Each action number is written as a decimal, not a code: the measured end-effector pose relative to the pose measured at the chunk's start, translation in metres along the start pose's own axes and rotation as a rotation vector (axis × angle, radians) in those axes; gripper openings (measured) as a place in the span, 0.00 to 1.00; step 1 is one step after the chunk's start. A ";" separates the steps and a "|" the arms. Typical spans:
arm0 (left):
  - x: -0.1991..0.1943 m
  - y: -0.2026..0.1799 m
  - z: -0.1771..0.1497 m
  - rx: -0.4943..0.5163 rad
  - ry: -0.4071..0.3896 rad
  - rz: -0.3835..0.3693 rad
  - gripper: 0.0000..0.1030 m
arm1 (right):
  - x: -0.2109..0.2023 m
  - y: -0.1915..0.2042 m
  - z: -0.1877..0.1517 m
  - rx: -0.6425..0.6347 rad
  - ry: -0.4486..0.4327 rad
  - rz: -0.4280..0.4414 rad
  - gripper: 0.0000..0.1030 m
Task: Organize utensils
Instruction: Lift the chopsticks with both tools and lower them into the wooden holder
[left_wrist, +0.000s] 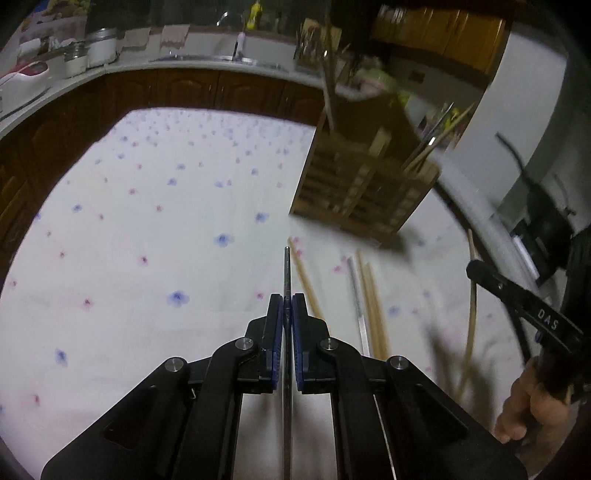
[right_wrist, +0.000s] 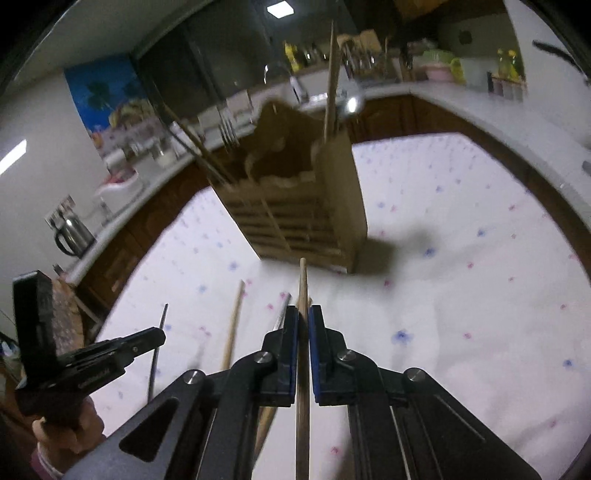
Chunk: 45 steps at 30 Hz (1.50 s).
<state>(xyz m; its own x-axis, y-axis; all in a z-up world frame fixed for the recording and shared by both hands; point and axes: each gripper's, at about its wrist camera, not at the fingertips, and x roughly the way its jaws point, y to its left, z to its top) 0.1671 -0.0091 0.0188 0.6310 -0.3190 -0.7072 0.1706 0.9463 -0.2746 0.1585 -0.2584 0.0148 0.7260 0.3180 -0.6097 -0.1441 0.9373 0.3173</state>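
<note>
**A:** Start closest in. How are the two hands set?

**B:** Both tilt down toward the table. The left gripper has its blue pads pressed onto a thin metal chopstick, a dark, slim, straight rod that juts past the fingertips. The right gripper pinches a wooden chopstick the same way; that one is pale, round and thicker. A hand shows at the right edge of the left view, wrapped round the right tool's handle.

**A:** And just beyond the tips?

**B:** More chopsticks lie loose on the tablecloth, a white fabric with small blue and pink flowers, slightly wrinkled. In the left view I see one wooden stick near the held metal one, then a silvery one beside a wooden pair.

**A:** Farther out?

**B:** A wooden slatted holder stands upright on the cloth, boxy, with dividers; sticks and what look like forks lean out of its top. It is blurred.

**A:** Room to move?

**B:** Open cloth spreads wide on the left of the holder and on its right. Dark wood cabinets under a pale countertop border the far side.
</note>
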 end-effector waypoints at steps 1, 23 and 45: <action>-0.007 0.000 0.003 -0.002 -0.014 -0.009 0.04 | -0.009 0.002 0.003 -0.001 -0.018 0.008 0.05; -0.076 -0.015 0.031 0.019 -0.182 -0.067 0.04 | -0.084 0.029 0.042 -0.030 -0.253 0.048 0.05; -0.101 -0.042 0.111 0.083 -0.372 -0.075 0.04 | -0.090 0.016 0.098 0.014 -0.393 0.021 0.05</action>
<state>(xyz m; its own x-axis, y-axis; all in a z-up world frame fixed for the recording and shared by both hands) 0.1800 -0.0108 0.1743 0.8430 -0.3612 -0.3987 0.2777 0.9269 -0.2525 0.1564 -0.2861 0.1460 0.9256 0.2554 -0.2793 -0.1542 0.9284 0.3381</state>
